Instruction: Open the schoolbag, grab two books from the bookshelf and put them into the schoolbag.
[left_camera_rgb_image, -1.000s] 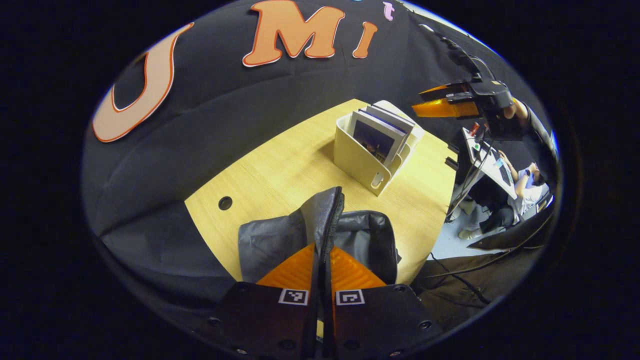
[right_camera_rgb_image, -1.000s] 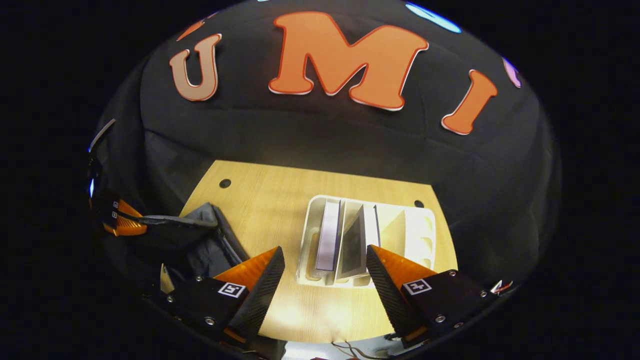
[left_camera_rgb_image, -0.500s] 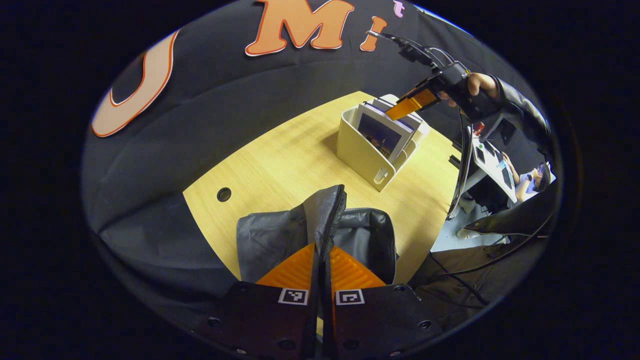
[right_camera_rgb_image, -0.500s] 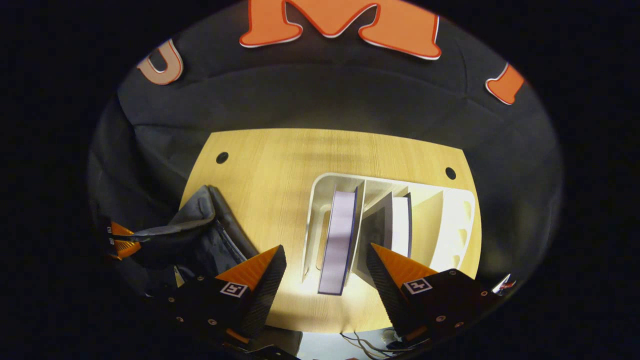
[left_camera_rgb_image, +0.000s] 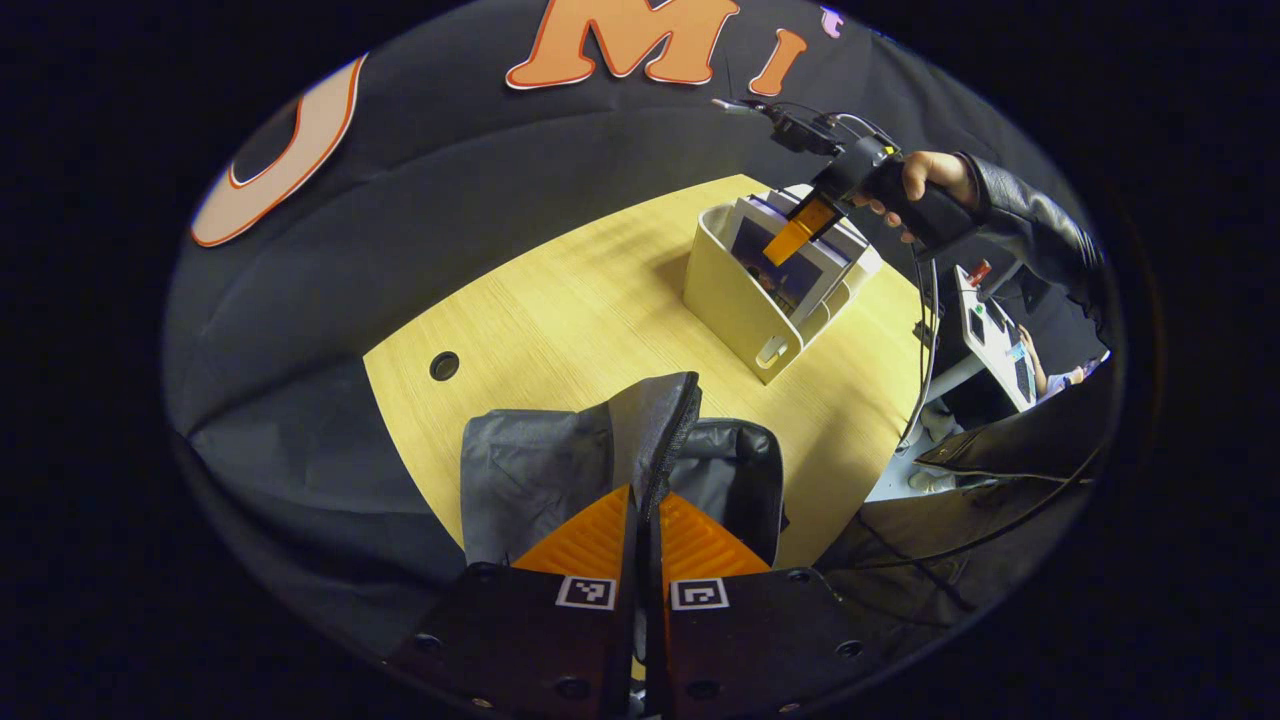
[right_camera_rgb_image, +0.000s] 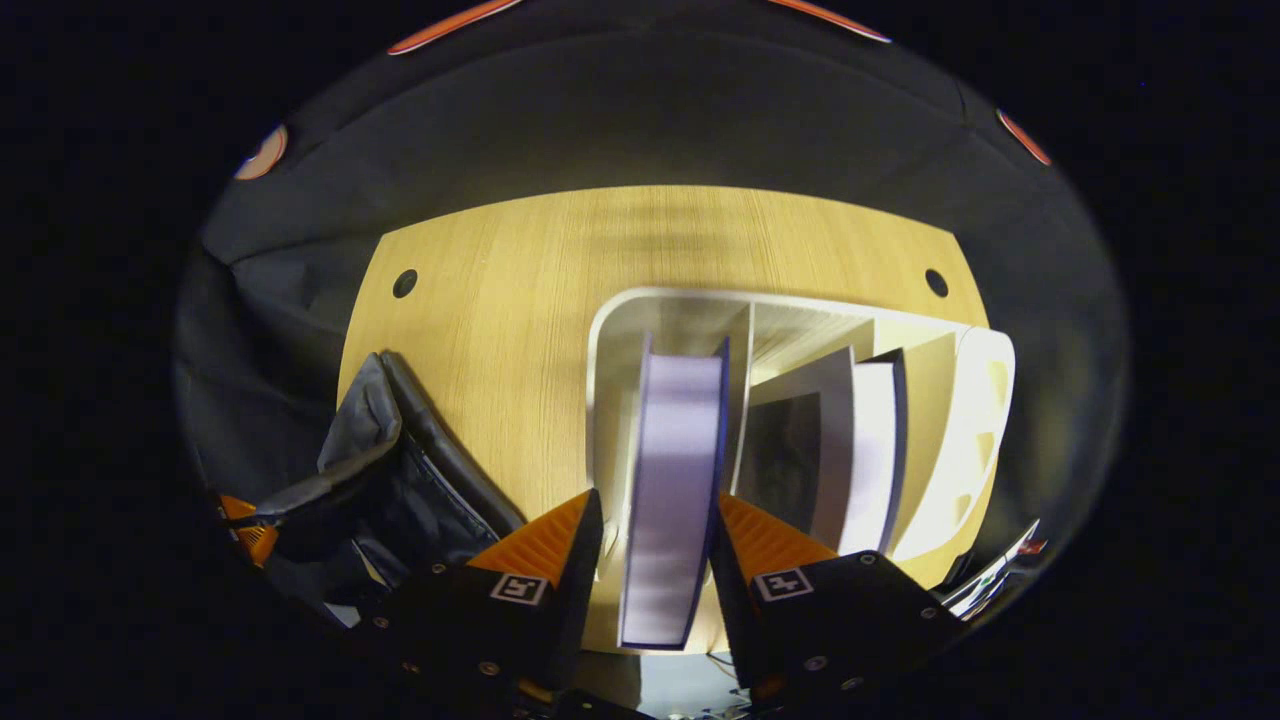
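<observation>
Now we are looking over the wooden table (right_camera_rgb_image: 520, 260), where the grey schoolbag (left_camera_rgb_image: 540, 470) is lying near its front edge, and our left gripper (left_camera_rgb_image: 645, 530), fingers closed together, is pinching the bag's zippered edge and holding it upright. Farther back, the cream bookshelf (right_camera_rgb_image: 610, 330) is standing with books on end. Our right gripper (right_camera_rgb_image: 655, 545), fingers narrowly apart, is straddling the first book (right_camera_rgb_image: 675, 470), its long axis running away from us; whether they press we cannot tell
</observation>
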